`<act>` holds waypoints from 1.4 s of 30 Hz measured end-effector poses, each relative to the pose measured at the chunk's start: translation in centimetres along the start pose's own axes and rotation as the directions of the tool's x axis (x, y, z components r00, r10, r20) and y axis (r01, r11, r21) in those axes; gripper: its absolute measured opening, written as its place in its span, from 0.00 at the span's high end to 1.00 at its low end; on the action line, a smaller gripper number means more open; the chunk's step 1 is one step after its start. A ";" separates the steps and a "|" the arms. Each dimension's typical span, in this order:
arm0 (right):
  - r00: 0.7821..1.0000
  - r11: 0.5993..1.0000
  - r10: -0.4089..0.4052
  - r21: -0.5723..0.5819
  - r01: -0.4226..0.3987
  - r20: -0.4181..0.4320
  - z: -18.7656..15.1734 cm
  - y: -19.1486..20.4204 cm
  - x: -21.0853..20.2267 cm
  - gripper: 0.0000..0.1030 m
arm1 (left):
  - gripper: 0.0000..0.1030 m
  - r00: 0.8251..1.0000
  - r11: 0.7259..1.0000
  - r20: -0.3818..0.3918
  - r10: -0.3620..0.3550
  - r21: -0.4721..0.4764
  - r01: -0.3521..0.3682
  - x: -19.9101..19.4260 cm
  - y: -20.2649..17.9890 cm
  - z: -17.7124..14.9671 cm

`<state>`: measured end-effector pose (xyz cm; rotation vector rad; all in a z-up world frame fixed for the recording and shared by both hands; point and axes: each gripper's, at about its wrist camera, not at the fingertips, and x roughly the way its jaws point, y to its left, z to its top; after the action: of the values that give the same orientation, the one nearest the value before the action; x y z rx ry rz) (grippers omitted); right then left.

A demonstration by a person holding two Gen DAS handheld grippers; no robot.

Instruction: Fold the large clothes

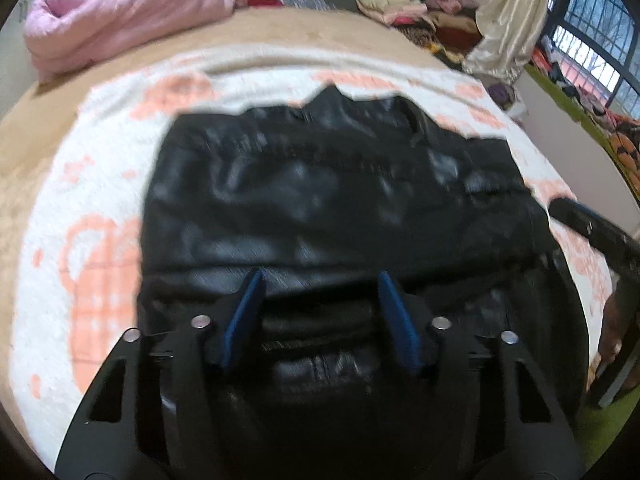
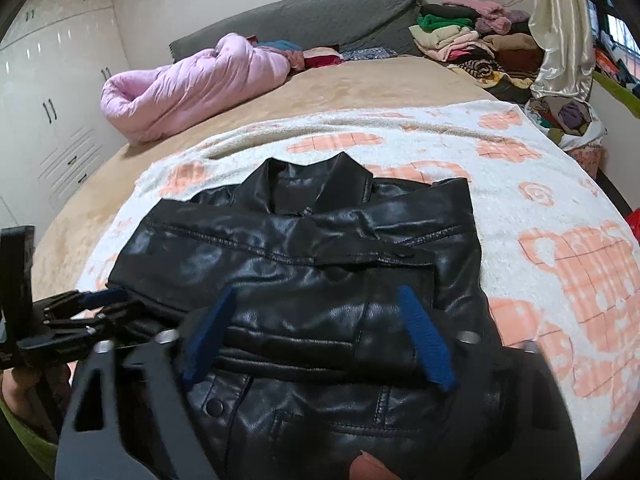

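Both tools, left tool (image 1: 320,292) and right tool (image 2: 316,320), hover with fingers spread over the near part of the black leather jacket (image 2: 296,264), which lies partly folded on a white-and-peach blanket (image 2: 540,208) on the bed (image 2: 360,80). Far left lies a pink quilt (image 2: 188,88).

Pink quilt (image 2: 192,84) rolled on tan bedspread (image 2: 360,80); clothes pile (image 2: 472,40) beside cream curtain (image 2: 560,28).

Both wrist cameras hang close above the jacket (image 1: 332,200) (image 2: 304,280) on the bed, facing its headboard (image 2: 312,20), left view further left, sharing jacket and blanket (image 1: 100,200) (image 2: 540,184).
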<state>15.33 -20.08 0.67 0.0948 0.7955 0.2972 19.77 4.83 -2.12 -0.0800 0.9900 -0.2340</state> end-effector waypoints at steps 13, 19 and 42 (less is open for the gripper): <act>0.975 0.987 -0.108 -0.137 0.083 -0.193 -2.0 1.0 5.5 0.60 | 0.50 0.996 0.996 0.032 -0.080 0.050 0.078 -0.8 -1.7 -0.5; 0.976 0.994 -0.076 -0.093 0.058 -0.204 -3.2 -0.1 7.1 0.60 | 0.46 0.998 0.999 0.056 0.013 0.035 -0.015 -0.4 -0.7 0.3; 0.995 0.999 -0.048 -0.020 0.047 -0.085 -3.0 0.4 2.9 0.31 | 0.40 0.997 0.998 -0.016 0.069 0.005 -0.069 2.1 0.7 0.1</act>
<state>15.06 -18.92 -3.37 0.0460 0.8789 0.2649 21.04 5.03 -3.88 -0.0392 1.0062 -0.1735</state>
